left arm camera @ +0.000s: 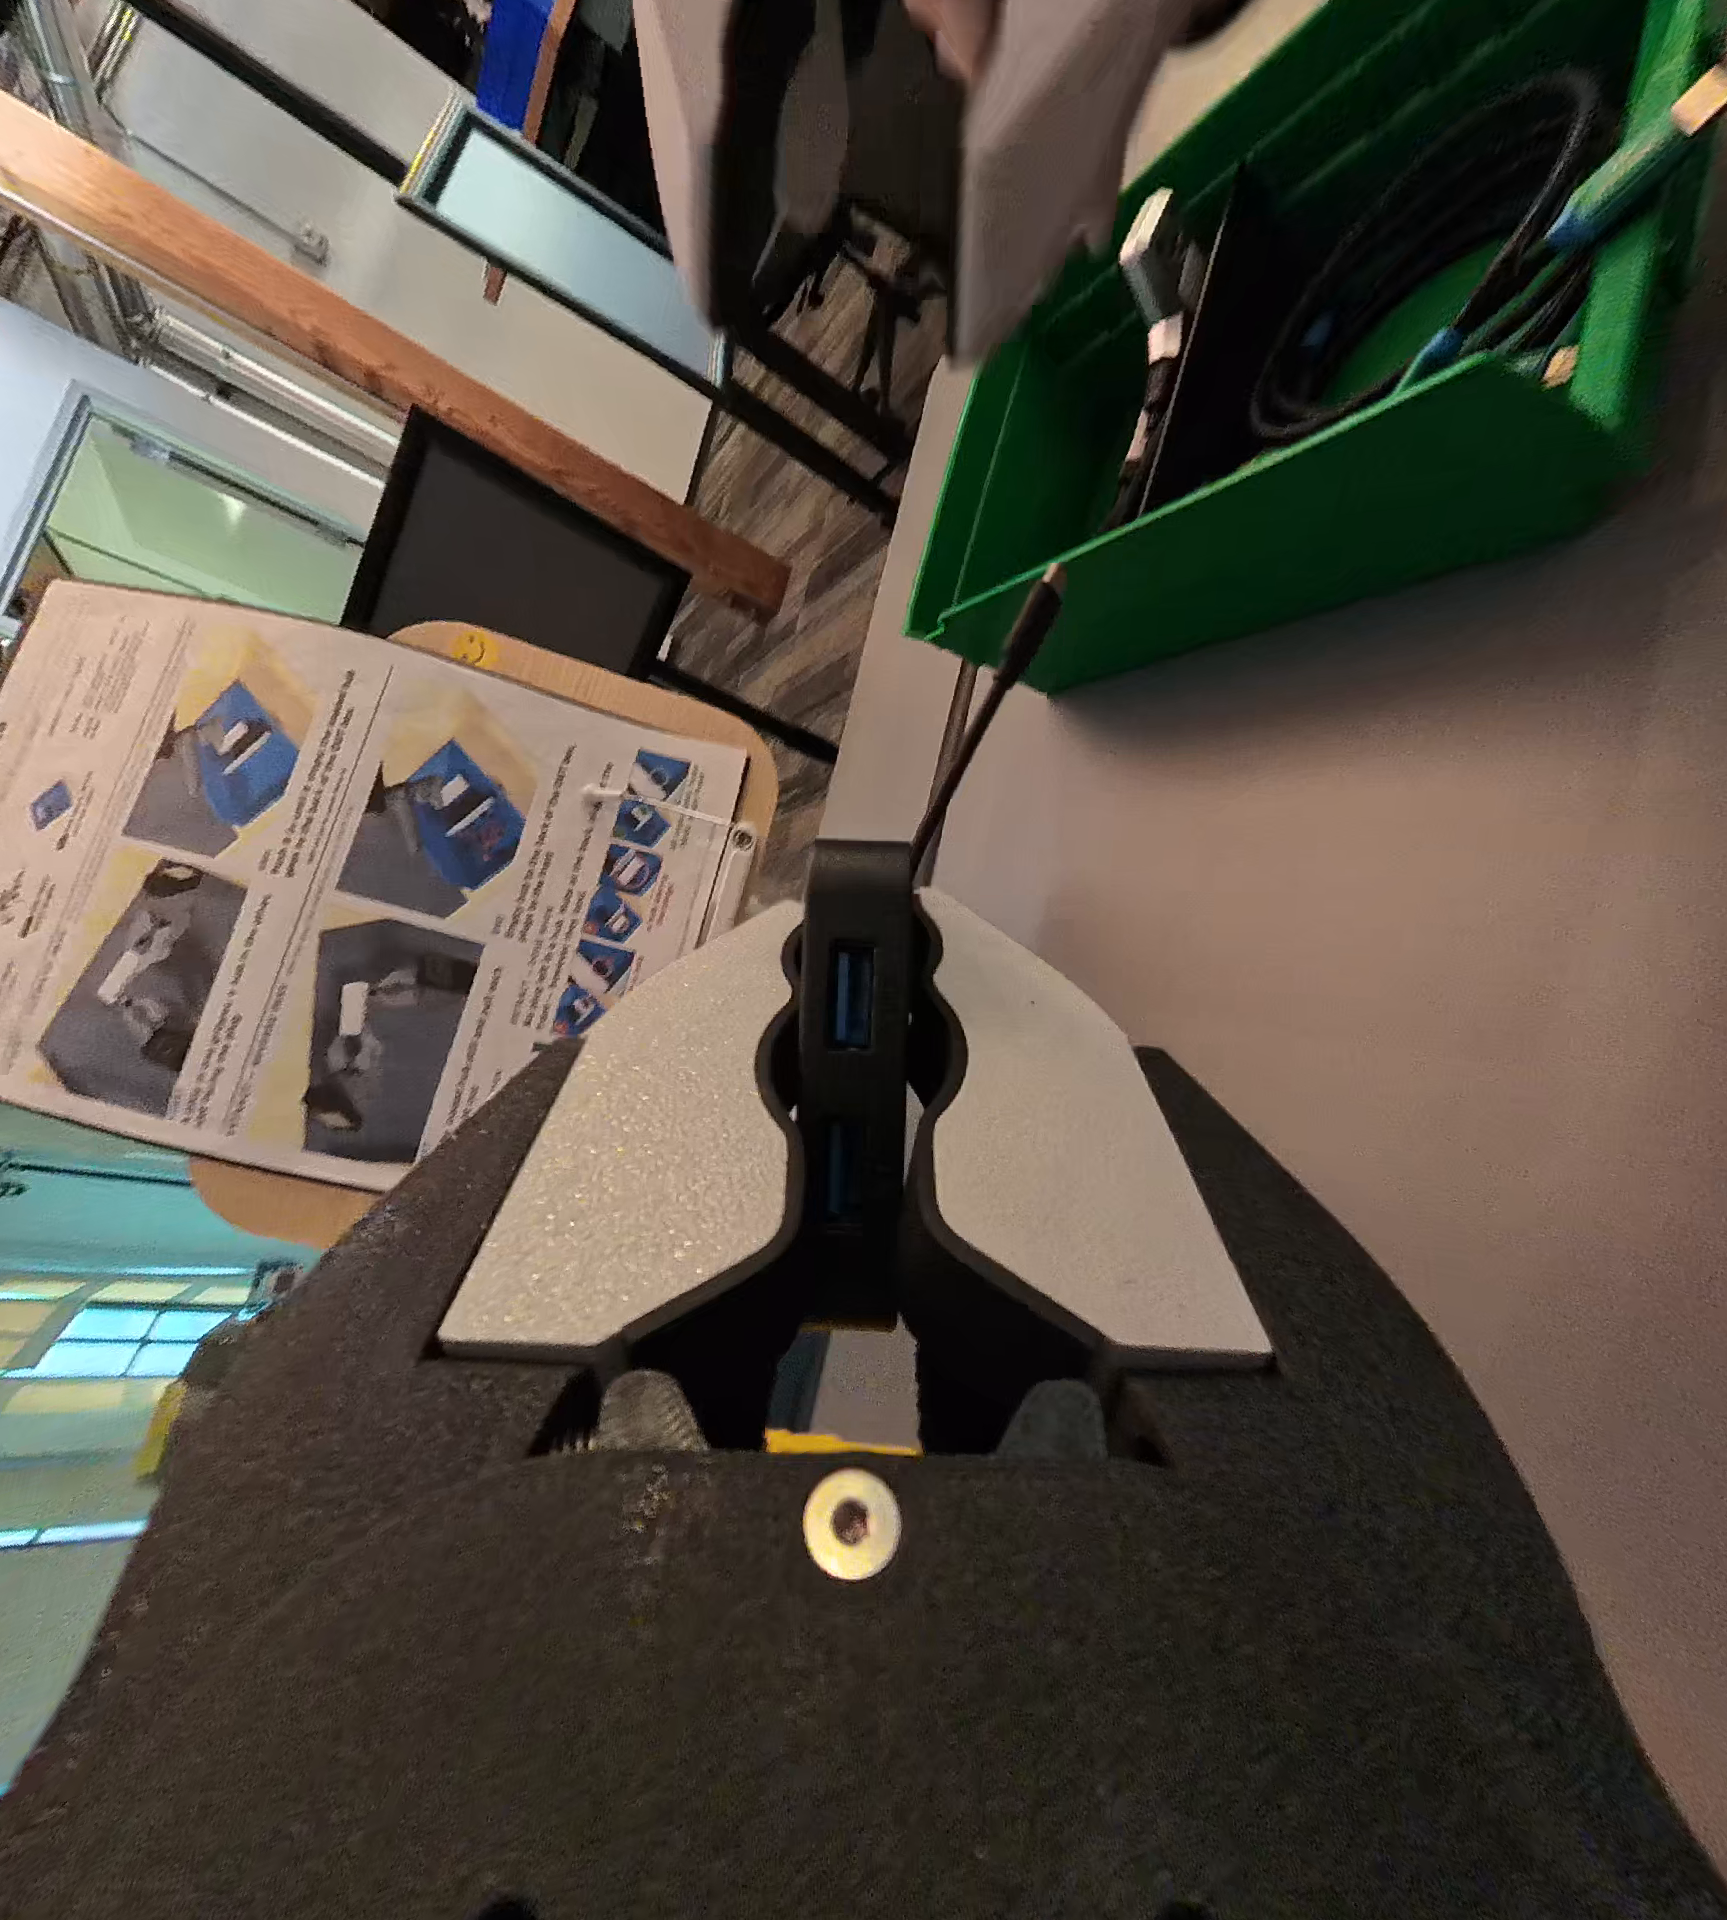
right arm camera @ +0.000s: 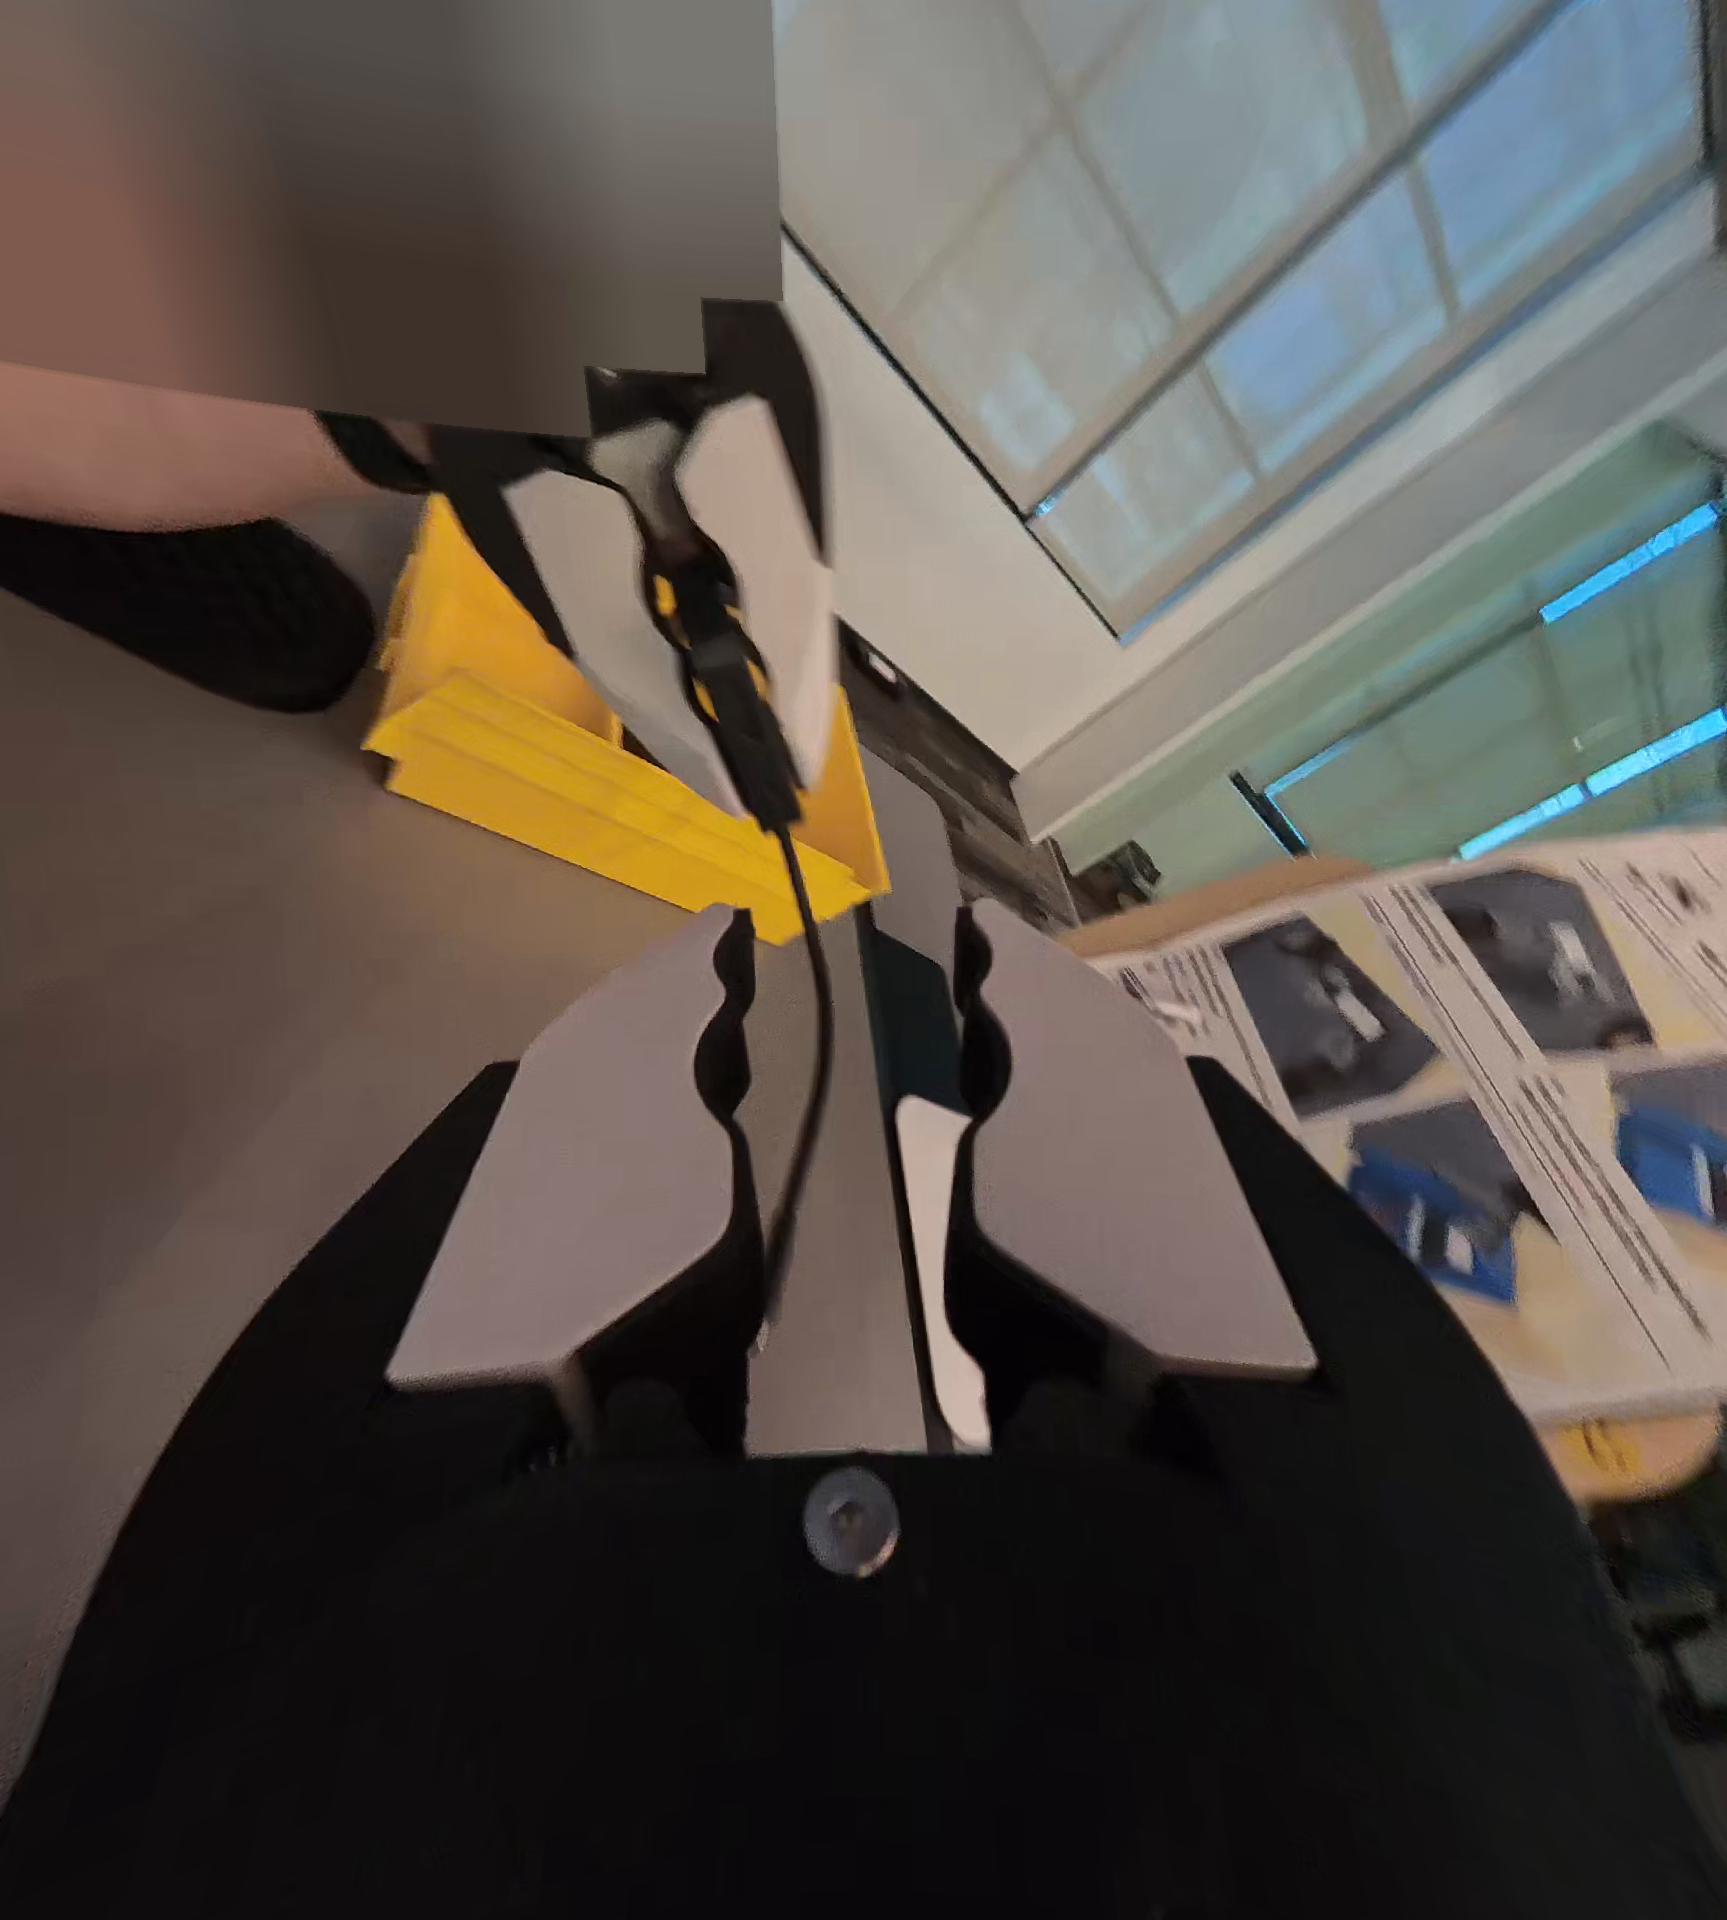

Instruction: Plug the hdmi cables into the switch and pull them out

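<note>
The left gripper (left arm camera: 859, 997) has its two grey fingers (left arm camera: 661, 1132) pressed in from both sides on a slim black block between them. The right gripper (right arm camera: 854, 935) stands with its jaws parted, a clear gap between the grey pads (right arm camera: 610, 1143) and nothing gripped. Farther off in the right wrist view the left gripper (right arm camera: 734, 665) shows tilted, tips pointing toward the near side

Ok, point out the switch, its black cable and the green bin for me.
switch (left arm camera: 856, 997): left wrist view, on its black face beside the upper blue port.
black cable (left arm camera: 978, 717): left wrist view, mid-run above the switch.
green bin (left arm camera: 1285, 540): left wrist view, on its near outer wall.
</note>
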Available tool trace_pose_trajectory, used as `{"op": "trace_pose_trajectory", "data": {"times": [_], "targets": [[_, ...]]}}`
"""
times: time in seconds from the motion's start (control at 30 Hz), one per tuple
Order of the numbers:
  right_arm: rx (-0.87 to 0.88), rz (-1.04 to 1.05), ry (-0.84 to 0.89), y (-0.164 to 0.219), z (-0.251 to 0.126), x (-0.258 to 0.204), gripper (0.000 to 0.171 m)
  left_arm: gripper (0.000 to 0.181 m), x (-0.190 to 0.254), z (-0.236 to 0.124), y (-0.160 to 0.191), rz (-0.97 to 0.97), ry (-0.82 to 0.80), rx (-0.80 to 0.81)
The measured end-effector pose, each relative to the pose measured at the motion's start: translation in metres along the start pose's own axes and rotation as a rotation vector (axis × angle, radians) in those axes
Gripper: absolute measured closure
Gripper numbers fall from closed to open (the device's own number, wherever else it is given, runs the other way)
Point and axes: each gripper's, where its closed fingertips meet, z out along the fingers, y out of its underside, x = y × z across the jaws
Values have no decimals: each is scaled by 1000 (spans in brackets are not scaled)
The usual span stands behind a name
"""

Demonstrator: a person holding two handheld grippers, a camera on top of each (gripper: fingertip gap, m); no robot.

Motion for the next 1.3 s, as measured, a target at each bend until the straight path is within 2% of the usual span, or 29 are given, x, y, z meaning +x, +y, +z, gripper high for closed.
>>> {"op": "trace_pose_trajectory", "data": {"times": [0.1, 0.27, 0.43, 0.53, 0.7, 0.77, 0.83, 0.9, 1.0, 1.17, 1.3], "targets": [[-60, -91, -30, -1, 25, -20, 133, 167, 8, 1, -9, -14, 37, 38], [91, -100, -47, -32, 41, -39, 145, 167, 13, 6, -6, 22, 38, -8], [40, -115, -44, -24, 55, -46, 145, 167, 21, 11, -9, 37, 55, -16], [4, -133, -43, -15, 63, -49, 156, 167, 24, 13, -6, 50, 60, -35], [-80, -186, -51, -8, 65, -52, 156, 165, 30, 17, -1, 48, 94, -45], [-95, -172, -52, -5, 63, -50, 157, 156, 24, 19, 7, 54, 59, -80], [-103, -133, -60, 2, 60, -46, 157, 135, 20, 23, 20, 32, 44, -139], [-135, -87, -45, 18, 55, -34, 156, 123, 15, 25, 32, -2, 39, -187], [-270, -56, 51, 53, 28, 1, 156, 126, 6, 23, 41, -24, 11, -207], [-347, 114, 308, 83, -68, 69, 156, 130, -8, 15, 43, -31, -38, -203], [-451, 292, 372, 131, -120, 83, 156, 131, -13, 13, 51, -34, -48, -234]]}}
